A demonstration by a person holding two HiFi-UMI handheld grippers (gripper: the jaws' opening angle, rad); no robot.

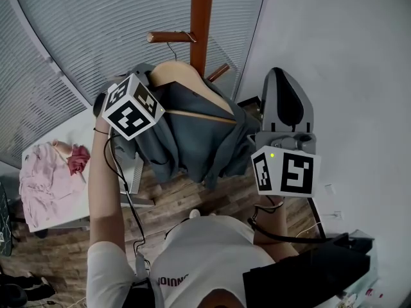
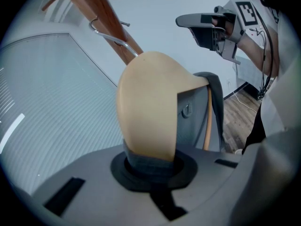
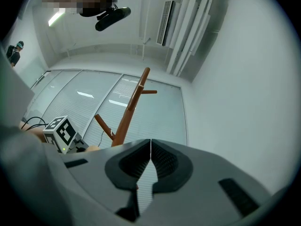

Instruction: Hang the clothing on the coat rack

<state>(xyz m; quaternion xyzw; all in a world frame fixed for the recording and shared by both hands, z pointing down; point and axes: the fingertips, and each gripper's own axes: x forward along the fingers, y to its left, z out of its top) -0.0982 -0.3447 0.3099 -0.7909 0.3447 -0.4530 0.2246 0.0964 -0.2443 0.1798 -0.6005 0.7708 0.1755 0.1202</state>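
A wooden hanger (image 1: 174,73) carries a grey garment (image 1: 192,136) in front of the brown coat rack (image 1: 200,24). Its wire hook (image 1: 183,36) lies over a rack peg (image 1: 164,37). My left gripper (image 1: 149,81) is shut on the hanger's left shoulder (image 2: 150,107), with grey cloth pinched between the jaws (image 2: 151,166). The hook (image 2: 109,34) and the rack pole (image 2: 101,15) show behind it. My right gripper (image 1: 284,76) is held up to the right of the garment, apart from it, and is shut on nothing (image 3: 150,157). It faces the rack (image 3: 131,107).
A white table (image 1: 83,130) at the left holds pink clothes (image 1: 48,172). Window blinds (image 1: 77,37) stand behind the rack and a white wall (image 1: 334,43) is at the right. A black bag (image 1: 308,274) lies on the wooden floor (image 1: 192,197) at the lower right.
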